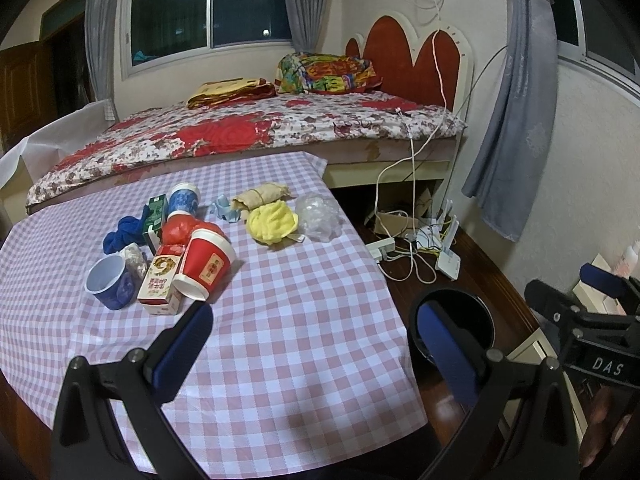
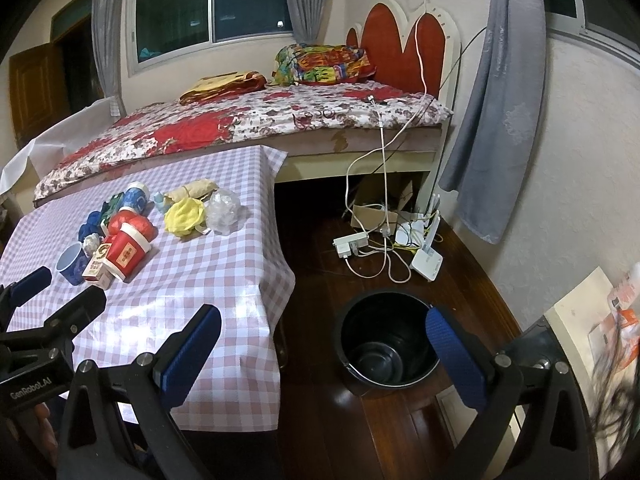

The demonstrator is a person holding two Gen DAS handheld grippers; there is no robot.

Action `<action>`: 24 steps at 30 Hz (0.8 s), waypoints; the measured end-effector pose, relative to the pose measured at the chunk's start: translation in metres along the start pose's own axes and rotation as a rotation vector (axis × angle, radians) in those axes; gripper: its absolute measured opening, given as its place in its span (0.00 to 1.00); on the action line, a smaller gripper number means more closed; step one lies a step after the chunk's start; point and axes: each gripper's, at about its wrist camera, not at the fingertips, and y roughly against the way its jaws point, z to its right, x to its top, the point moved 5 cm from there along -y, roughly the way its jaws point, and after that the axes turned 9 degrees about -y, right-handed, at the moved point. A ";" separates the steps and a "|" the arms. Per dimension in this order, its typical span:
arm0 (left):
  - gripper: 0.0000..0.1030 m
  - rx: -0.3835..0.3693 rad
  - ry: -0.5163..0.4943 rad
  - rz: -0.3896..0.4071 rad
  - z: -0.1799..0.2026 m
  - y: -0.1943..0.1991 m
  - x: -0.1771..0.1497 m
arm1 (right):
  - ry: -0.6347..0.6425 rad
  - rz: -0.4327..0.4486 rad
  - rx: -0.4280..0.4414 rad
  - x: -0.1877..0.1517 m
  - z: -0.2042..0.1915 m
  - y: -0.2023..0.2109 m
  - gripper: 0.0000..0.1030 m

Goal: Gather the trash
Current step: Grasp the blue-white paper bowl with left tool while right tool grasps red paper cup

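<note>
Ahead-left of my left gripper [image 1: 316,346], cups, cartons, cloths and crumpled plastic [image 1: 320,216] clutter the checked tablecloth; the black bin [image 2: 386,340] stands upright below my right gripper [image 2: 324,354].

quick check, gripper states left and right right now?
Left gripper: open, holding nothing.
Right gripper: open, holding nothing.

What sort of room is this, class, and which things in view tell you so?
Most likely a home bedroom: a bed with a floral cover and a red headboard stands behind the checked table, and curtains hang by the window.
</note>
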 end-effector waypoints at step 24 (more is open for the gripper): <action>1.00 0.153 0.216 -0.050 -0.134 -0.027 -0.055 | 0.138 -0.004 0.268 0.028 -0.112 -0.046 1.00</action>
